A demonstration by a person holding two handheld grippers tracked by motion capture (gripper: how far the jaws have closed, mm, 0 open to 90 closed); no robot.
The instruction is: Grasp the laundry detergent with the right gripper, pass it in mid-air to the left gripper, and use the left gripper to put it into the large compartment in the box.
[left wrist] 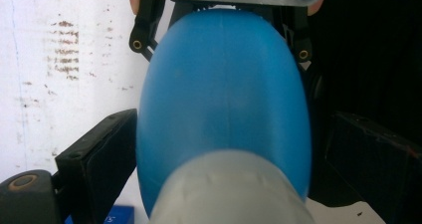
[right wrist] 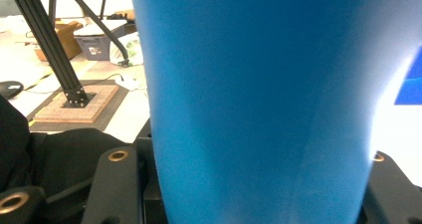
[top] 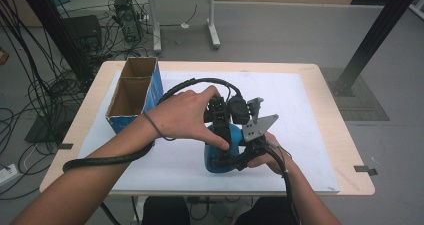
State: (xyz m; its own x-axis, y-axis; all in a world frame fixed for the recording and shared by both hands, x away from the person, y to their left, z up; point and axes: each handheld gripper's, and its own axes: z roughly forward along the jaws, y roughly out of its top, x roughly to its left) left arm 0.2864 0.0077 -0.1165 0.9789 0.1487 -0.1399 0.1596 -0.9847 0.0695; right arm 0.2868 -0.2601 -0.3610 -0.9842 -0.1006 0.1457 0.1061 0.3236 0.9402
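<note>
At the counter's (top: 310, 80) left rear stands an open cardboard box (top: 134, 92). Toward the middle, your left gripper (top: 226, 135) reaches over the blue bottle (top: 216, 161), jaws straddling its neck end without visibly pressing. The bottle's long axis runs between your two grippers. Your right gripper (top: 250, 152) has its jaws clamped on the bottle's body, holding it near the front edge.

Right hand-held gripper (top: 235, 157) clamped shut on load; left hand-held gripper (top: 222, 135) jaws straddling it, apart.
</note>
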